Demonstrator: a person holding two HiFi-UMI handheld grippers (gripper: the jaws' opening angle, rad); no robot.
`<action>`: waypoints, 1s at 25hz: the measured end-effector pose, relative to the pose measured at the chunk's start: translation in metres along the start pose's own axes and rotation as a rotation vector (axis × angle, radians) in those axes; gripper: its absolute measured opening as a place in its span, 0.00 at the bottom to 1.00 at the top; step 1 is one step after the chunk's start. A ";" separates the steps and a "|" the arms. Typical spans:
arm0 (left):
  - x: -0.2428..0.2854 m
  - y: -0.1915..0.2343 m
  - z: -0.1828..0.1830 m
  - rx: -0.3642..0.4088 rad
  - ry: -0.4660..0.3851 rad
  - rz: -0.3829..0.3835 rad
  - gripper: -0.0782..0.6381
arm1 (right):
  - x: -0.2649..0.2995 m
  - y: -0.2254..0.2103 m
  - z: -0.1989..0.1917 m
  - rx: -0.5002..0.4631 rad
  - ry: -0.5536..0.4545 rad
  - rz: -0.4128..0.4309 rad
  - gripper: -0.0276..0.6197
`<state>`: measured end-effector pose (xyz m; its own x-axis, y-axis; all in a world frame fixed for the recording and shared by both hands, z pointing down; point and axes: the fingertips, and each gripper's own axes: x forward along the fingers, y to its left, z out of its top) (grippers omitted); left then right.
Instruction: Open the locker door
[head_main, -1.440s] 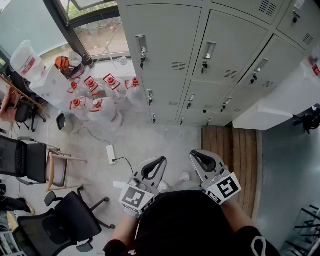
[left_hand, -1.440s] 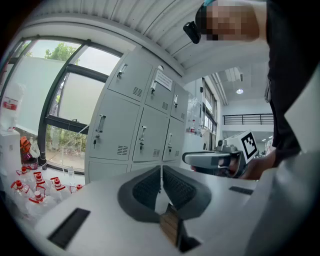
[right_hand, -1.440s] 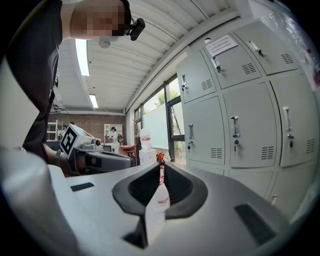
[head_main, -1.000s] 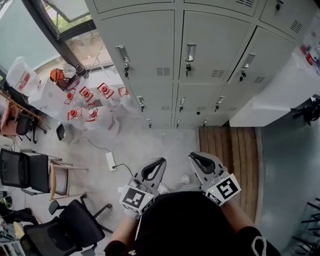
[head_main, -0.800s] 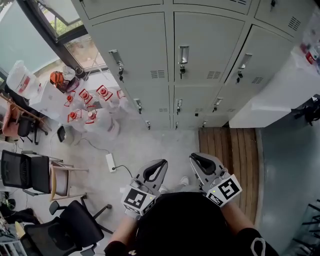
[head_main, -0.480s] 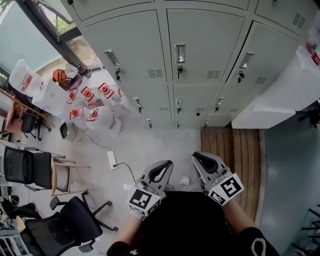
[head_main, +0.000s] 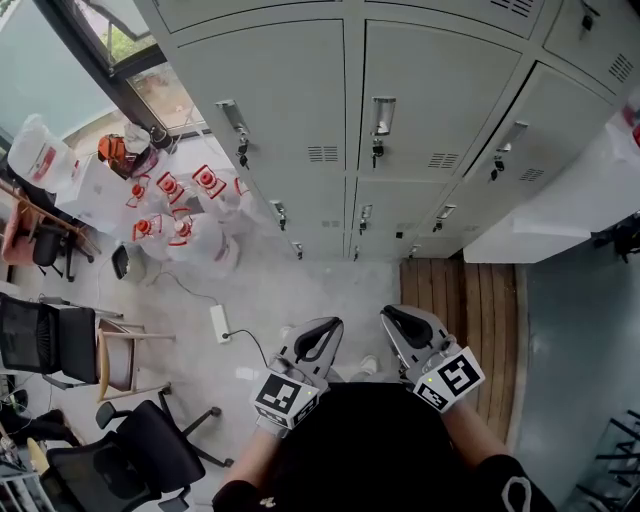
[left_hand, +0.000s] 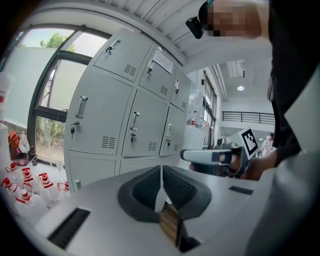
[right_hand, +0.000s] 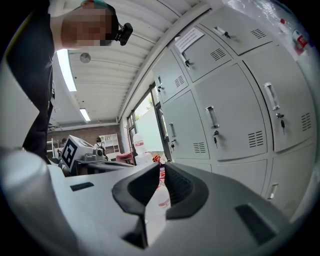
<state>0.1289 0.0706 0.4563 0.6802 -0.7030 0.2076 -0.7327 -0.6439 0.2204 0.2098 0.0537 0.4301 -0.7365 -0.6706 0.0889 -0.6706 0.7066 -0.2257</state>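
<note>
A bank of grey lockers fills the top of the head view, every door closed. Each door carries a metal handle with a key under it. My left gripper and right gripper hang side by side low in the frame, close to my body and well short of the lockers. Both are shut with nothing between their pads. The left gripper view looks past its closed jaws at the locker doors. In the right gripper view, the closed jaws point at the doors.
Several water jugs with red caps stand on the floor by the window, left of the lockers. A power strip, a wooden chair and black office chairs are at the left. A wooden platform and a white counter lie to the right.
The head view has swung about, so the lockers slid left and then back right in the frame. Both grippers stayed low and shut; the left one drifted slightly right.
</note>
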 end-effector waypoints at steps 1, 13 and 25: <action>-0.002 0.010 0.002 -0.001 -0.003 -0.002 0.15 | 0.009 0.002 0.001 -0.004 0.001 -0.005 0.12; -0.037 0.169 0.050 0.029 -0.038 -0.048 0.15 | 0.163 0.030 0.026 -0.044 -0.008 -0.066 0.12; -0.075 0.270 0.064 0.017 -0.045 0.033 0.15 | 0.272 0.044 0.051 -0.073 -0.040 -0.065 0.12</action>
<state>-0.1212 -0.0694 0.4392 0.6542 -0.7367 0.1712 -0.7553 -0.6249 0.1974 -0.0154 -0.1092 0.3953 -0.6883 -0.7228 0.0621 -0.7225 0.6752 -0.1488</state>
